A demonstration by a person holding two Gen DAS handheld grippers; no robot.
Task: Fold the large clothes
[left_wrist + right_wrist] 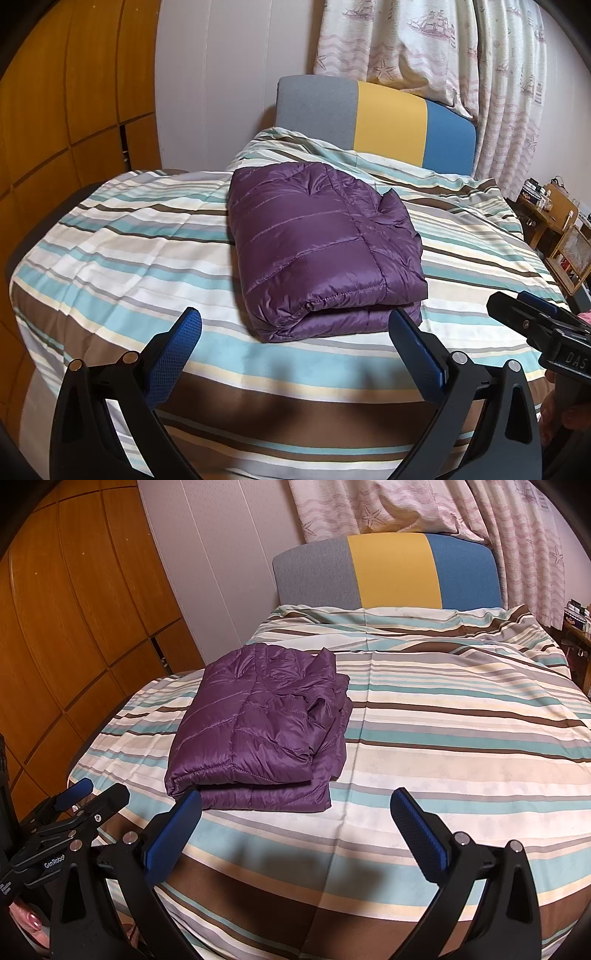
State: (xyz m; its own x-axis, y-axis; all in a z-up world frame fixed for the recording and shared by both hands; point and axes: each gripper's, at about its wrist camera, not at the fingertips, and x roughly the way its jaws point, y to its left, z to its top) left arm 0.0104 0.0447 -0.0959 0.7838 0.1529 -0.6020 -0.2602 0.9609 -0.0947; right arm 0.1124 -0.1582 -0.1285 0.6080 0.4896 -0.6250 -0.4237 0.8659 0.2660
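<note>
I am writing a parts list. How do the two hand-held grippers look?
Both the left gripper and the right gripper have black curved arms, silver pivot pins, and jaws lined with textured blue pads. White lettering marks their bodies: "GenRobot" on the left one, "DAS" partly visible on the right.

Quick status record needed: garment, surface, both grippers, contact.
garment: purple puffer jacket, folded into a compact stack
surface: striped bedspread, jacket lying on it
left gripper: open, empty, short of the jacket's near edge
right gripper: open, empty, jacket ahead toward its left finger
contact: neither gripper touching the jacket
</note>
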